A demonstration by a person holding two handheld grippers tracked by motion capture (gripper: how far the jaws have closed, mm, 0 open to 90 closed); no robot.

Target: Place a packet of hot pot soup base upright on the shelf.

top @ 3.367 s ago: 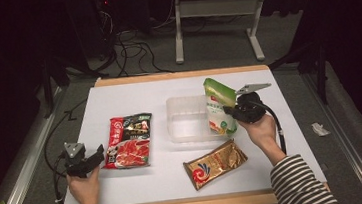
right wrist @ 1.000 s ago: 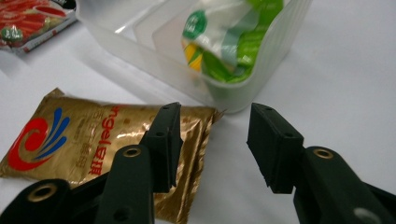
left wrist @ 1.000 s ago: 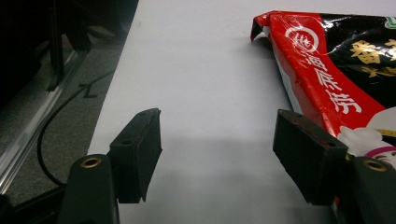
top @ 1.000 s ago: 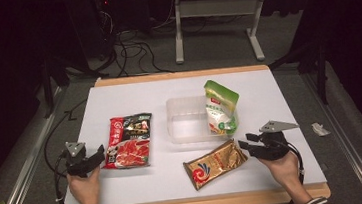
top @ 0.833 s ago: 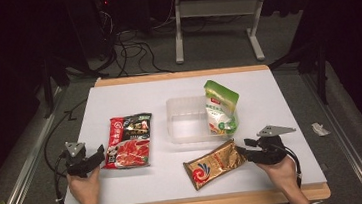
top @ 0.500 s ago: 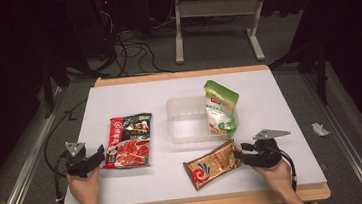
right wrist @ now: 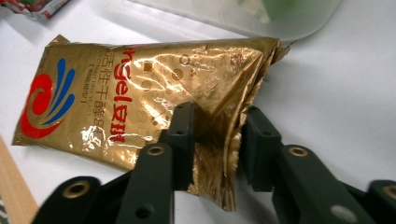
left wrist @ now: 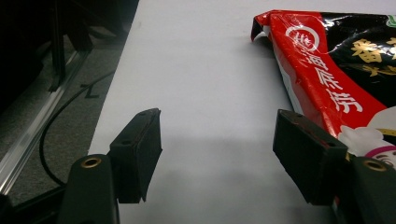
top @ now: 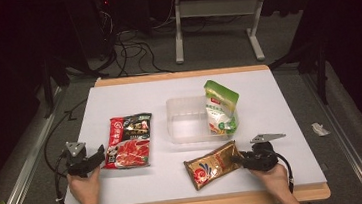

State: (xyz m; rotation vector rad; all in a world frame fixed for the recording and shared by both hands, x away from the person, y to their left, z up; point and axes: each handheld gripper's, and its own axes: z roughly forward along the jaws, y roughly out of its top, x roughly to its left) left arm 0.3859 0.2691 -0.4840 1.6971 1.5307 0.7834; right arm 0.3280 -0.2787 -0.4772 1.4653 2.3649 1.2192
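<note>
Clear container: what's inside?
The clear container holds one green pouch, upright against its right wall. The floor beneath the pouch is hidden; the rest looks bare.

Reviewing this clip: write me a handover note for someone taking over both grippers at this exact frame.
Right gripper: jaws pinched on the crumpled edge of the gold pouch, which lies on the table near the front edge.
Left gripper: jaws open, resting on the table beside the red and black pouch, gripping nothing.
Clear tray: mid-table, with the green pouch standing at its right end.
Done: green pouch is in the tray.
Left, probably: lift the gold pouch into the tray, then the red and black one.
</note>
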